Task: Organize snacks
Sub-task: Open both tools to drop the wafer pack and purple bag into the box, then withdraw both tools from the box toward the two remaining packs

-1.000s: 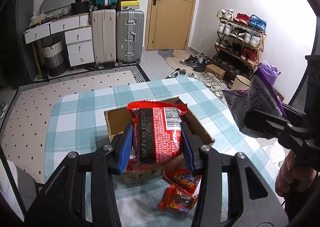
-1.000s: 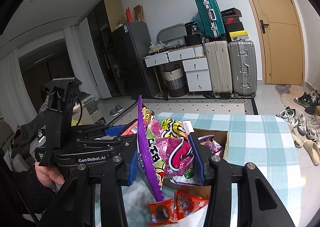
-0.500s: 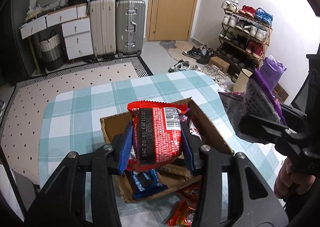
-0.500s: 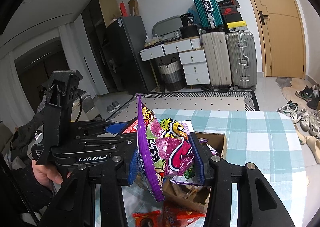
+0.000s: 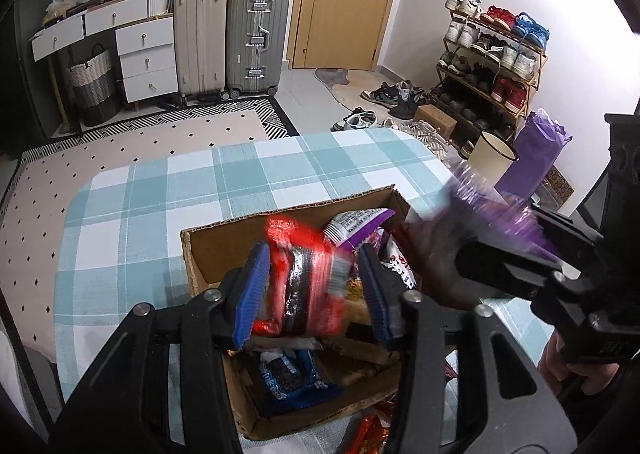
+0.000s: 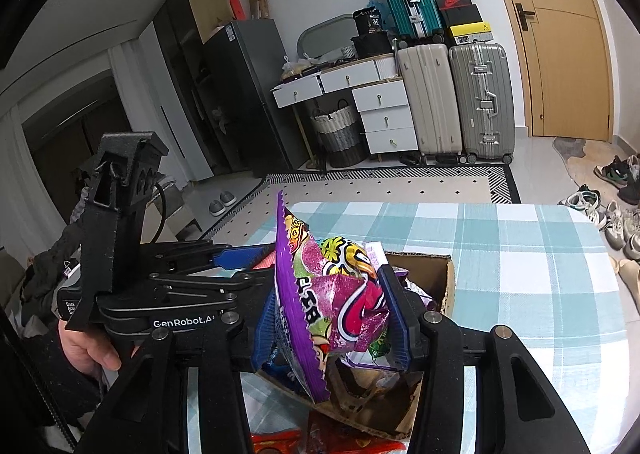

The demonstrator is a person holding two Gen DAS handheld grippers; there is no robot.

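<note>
An open cardboard box (image 5: 200, 254) stands on the teal-checked table (image 5: 160, 194) and holds a blue cookie packet (image 5: 288, 378) and a purple-and-white packet (image 5: 352, 226). My left gripper (image 5: 316, 294) hangs over the box. Its jaws are opening, and the red snack packet (image 5: 308, 286) between them is blurred, tilted and clear of the blue pads. To its right, my right gripper (image 6: 332, 318) is over the box's near corner (image 6: 448, 286). Its jaws are starting to open, but the pads still press the crumpled purple snack bag (image 6: 340, 294), which stands upright.
Red packets (image 5: 372, 430) lie on the cloth in front of the box. Beyond the table are a patterned rug (image 5: 140, 142), suitcases (image 5: 256, 38), white drawers (image 5: 148, 58), a door (image 5: 344, 2) and a shoe rack (image 5: 492, 54). The table's edge runs close on the right.
Both grippers came forward and down over the box. The red packet, squarely gripped before, now sits loose and tilted between wider left jaws. The purple bag keeps its place in the right gripper.
</note>
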